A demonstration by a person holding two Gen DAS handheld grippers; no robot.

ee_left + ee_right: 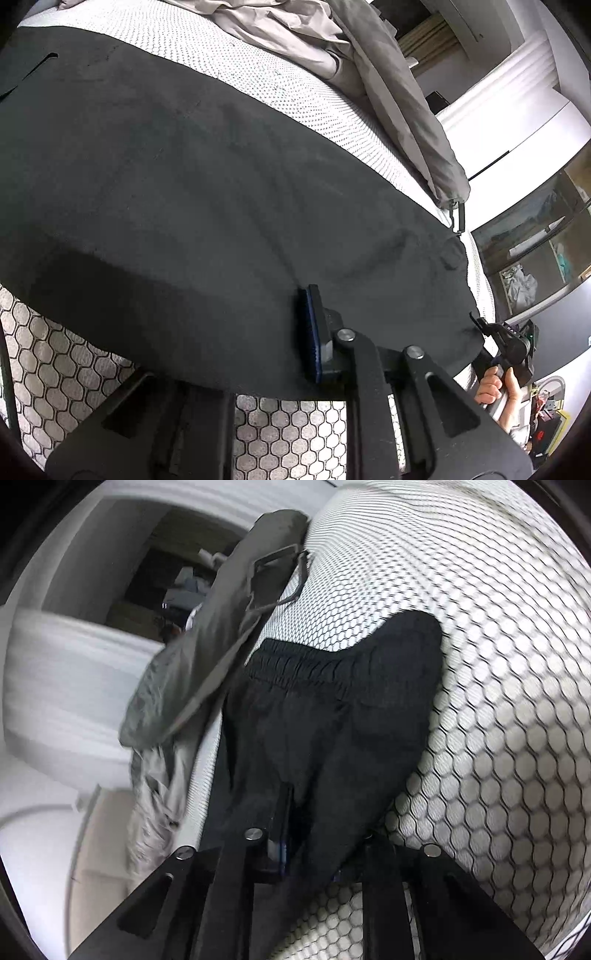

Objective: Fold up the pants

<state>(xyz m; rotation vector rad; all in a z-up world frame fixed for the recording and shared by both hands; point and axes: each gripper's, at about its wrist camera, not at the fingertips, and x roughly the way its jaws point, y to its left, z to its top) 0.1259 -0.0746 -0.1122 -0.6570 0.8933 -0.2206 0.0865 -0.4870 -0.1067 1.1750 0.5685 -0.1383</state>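
Observation:
Black pants (207,206) lie spread across a mattress (266,77) and hang a little over its near edge. My left gripper (291,328) is shut on the pants' near edge; one blue-padded finger (312,332) shows, the other is hidden under the cloth. In the right wrist view the pants (332,716) show their elastic waistband (295,668). My right gripper (314,834) is shut on the pants, with cloth draped over its fingers. The right gripper also shows in the left wrist view (506,343), held by a hand at the pants' right end.
A grey crumpled blanket (332,48) lies on the far side of the mattress and hangs off its corner; it also shows in the right wrist view (207,657). The mattress side has a honeycomb pattern (66,369). White furniture (55,686) and a doorway stand beyond.

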